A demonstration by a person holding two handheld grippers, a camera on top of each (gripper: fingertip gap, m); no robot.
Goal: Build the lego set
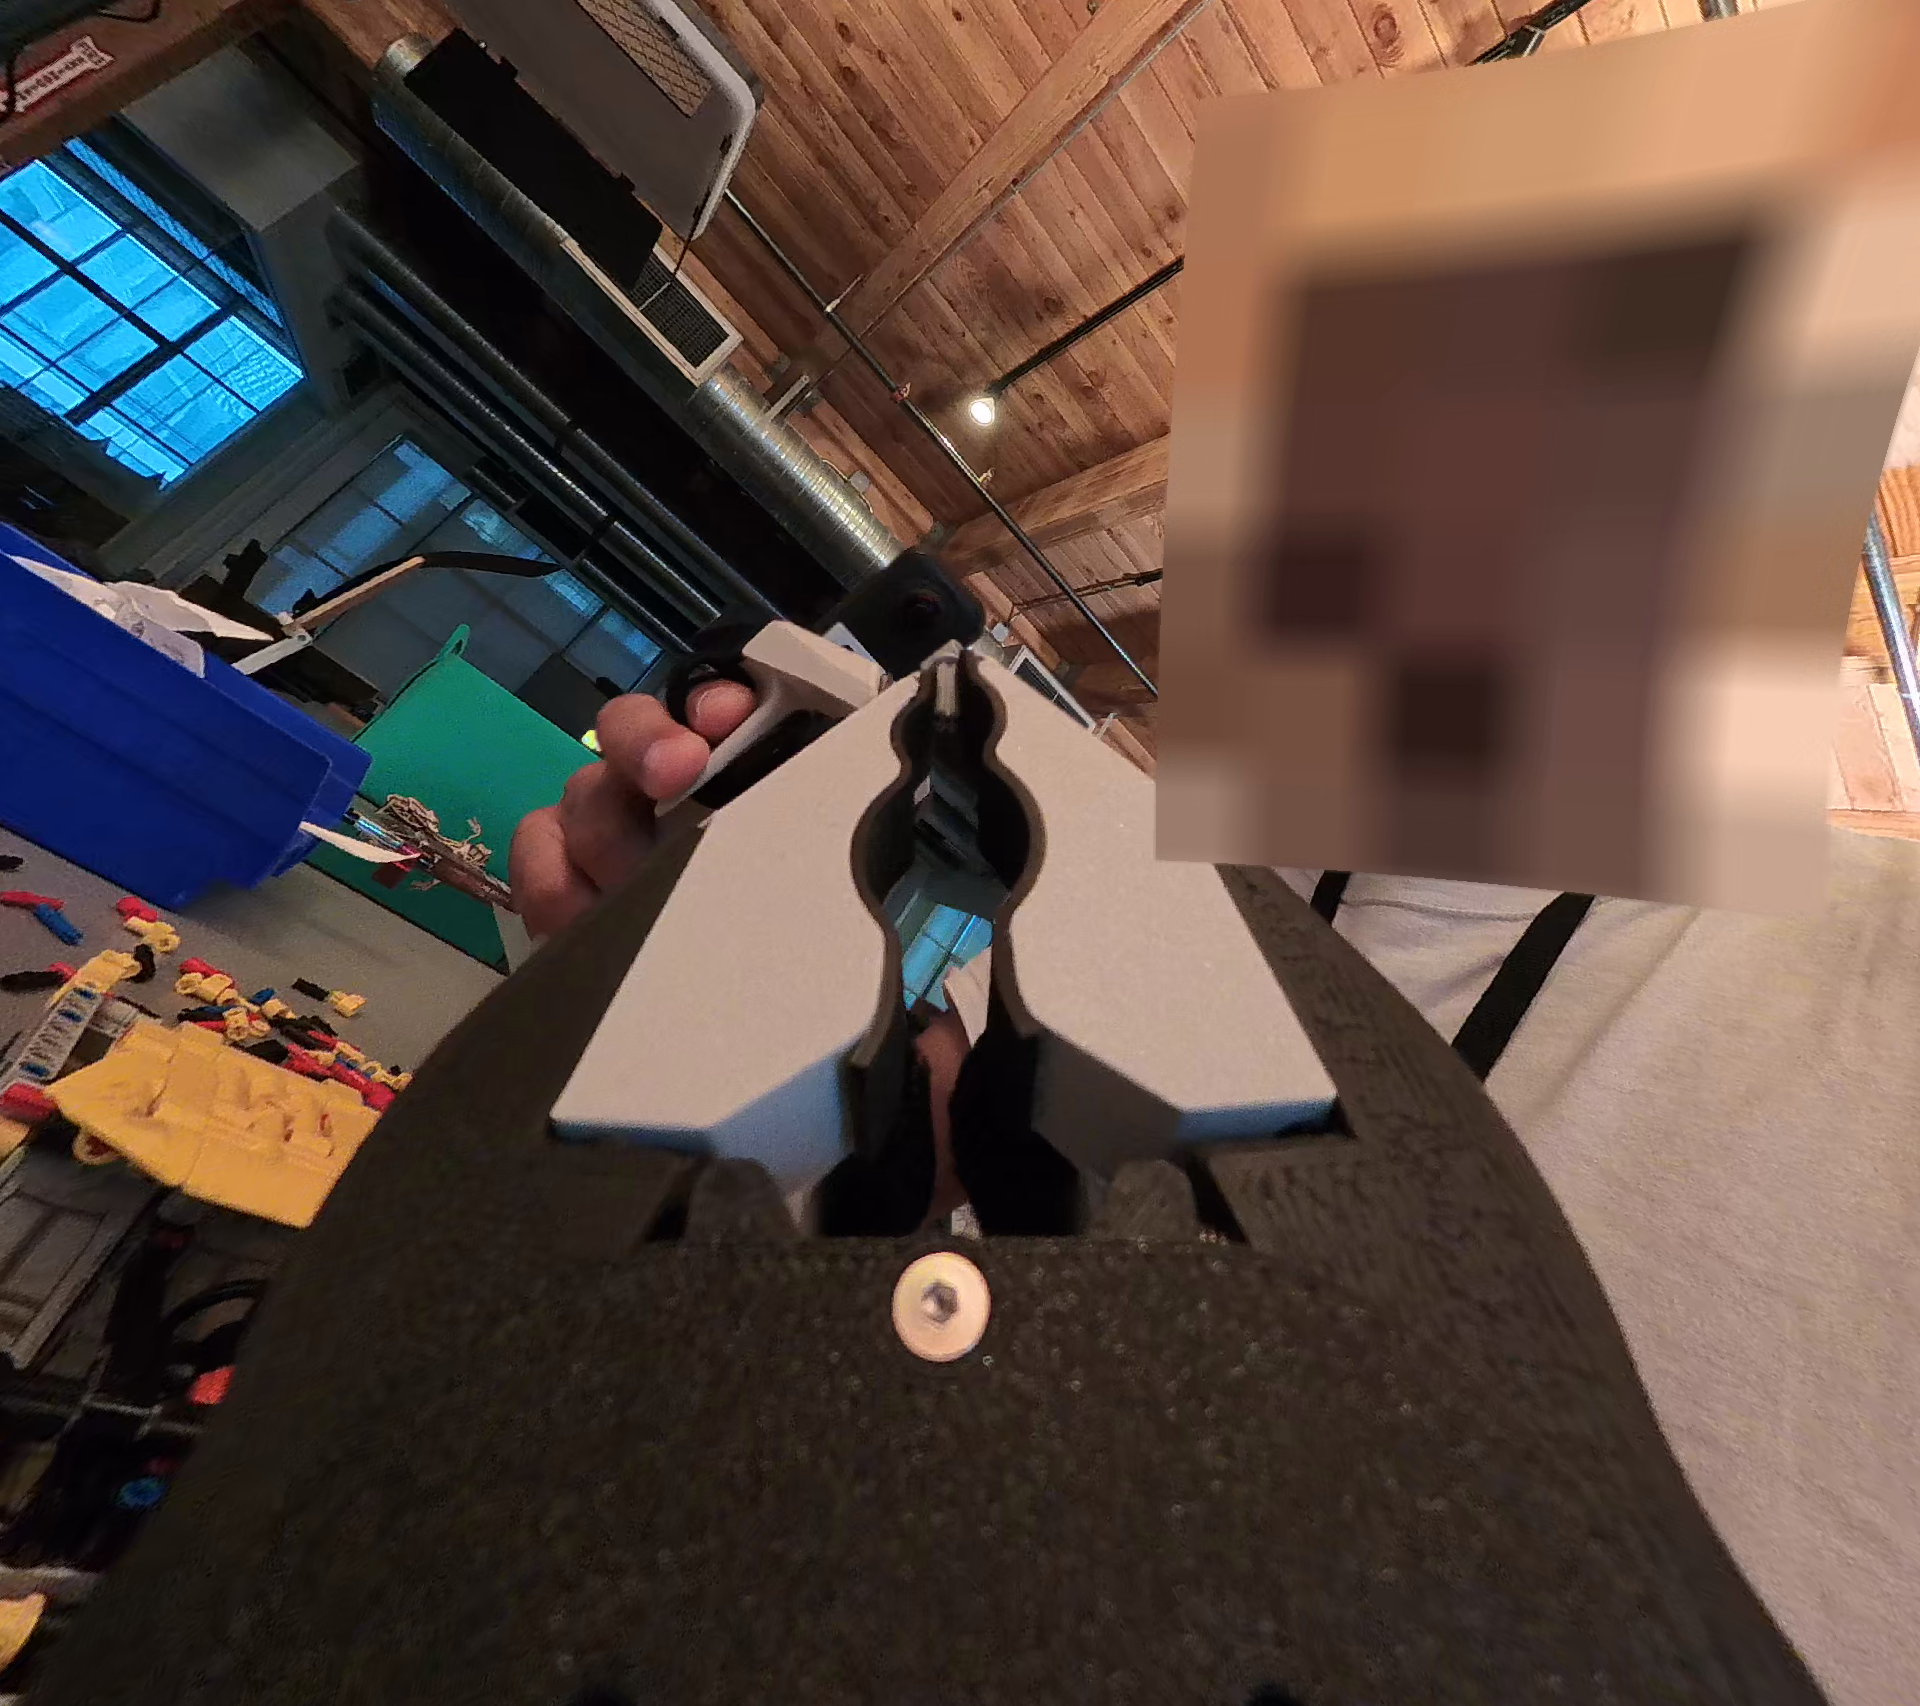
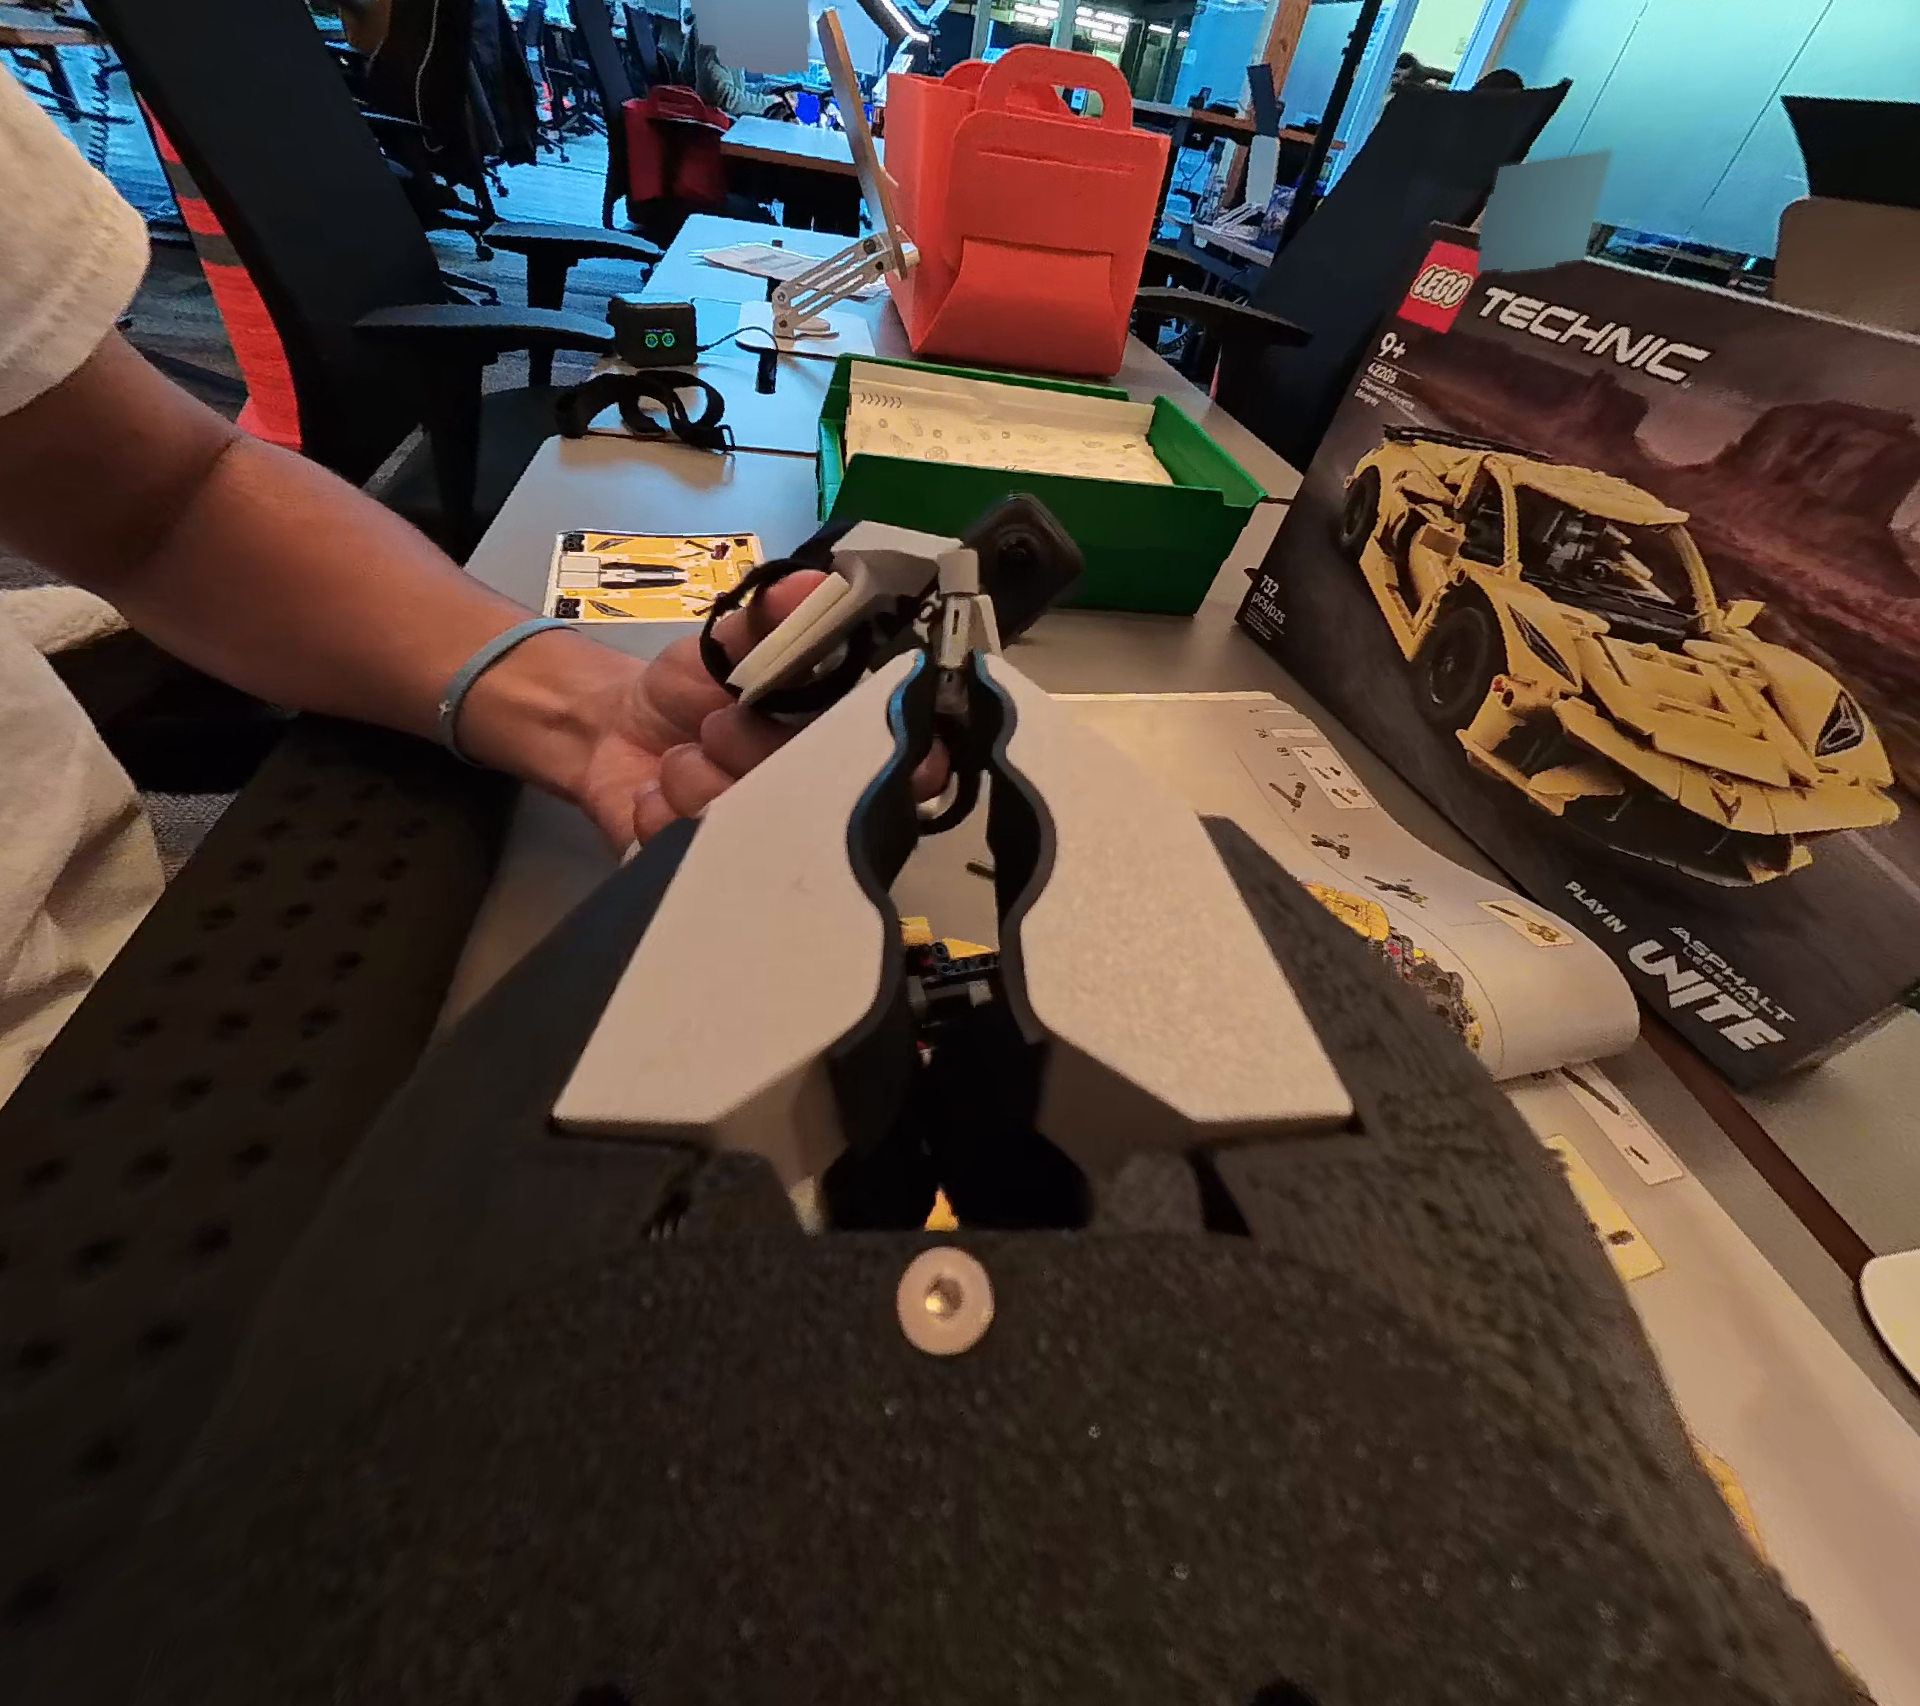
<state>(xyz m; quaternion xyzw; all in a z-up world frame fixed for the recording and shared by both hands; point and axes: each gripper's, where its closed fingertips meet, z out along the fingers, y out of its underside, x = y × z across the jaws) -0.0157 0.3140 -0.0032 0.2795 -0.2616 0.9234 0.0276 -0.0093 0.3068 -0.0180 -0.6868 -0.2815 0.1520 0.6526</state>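
Observation:
In the right wrist view my right gripper (image 2: pixel 951 669) is shut on a small light-grey lego piece (image 2: pixel 958 612) that sticks up past its tips. My left gripper (image 2: pixel 831 617), held in a hand (image 2: pixel 644 742), faces it tip to tip and touches the same piece. In the left wrist view my left gripper (image 1: pixel 948 695) points up and is shut on a thin light-grey lego piece (image 1: pixel 945 706). The right gripper (image 1: pixel 790 700) and its hand lie just beyond. A dark and yellow partly built model (image 2: pixel 940 960) shows through the gap below the right fingers.
Loose small lego parts (image 1: pixel 218 1002) and yellow panels (image 1: pixel 208 1121) lie on the grey table beside a blue bin (image 1: pixel 156 721). The lego box (image 2: pixel 1610 617), open instruction booklet (image 2: pixel 1403 908), green bin (image 2: pixel 1143 534), orange bag (image 2: pixel 1029 222) and sticker sheet (image 2: pixel 649 576) are on the table. Only a small space, under 4 cm, lies between the two pairs of fingers.

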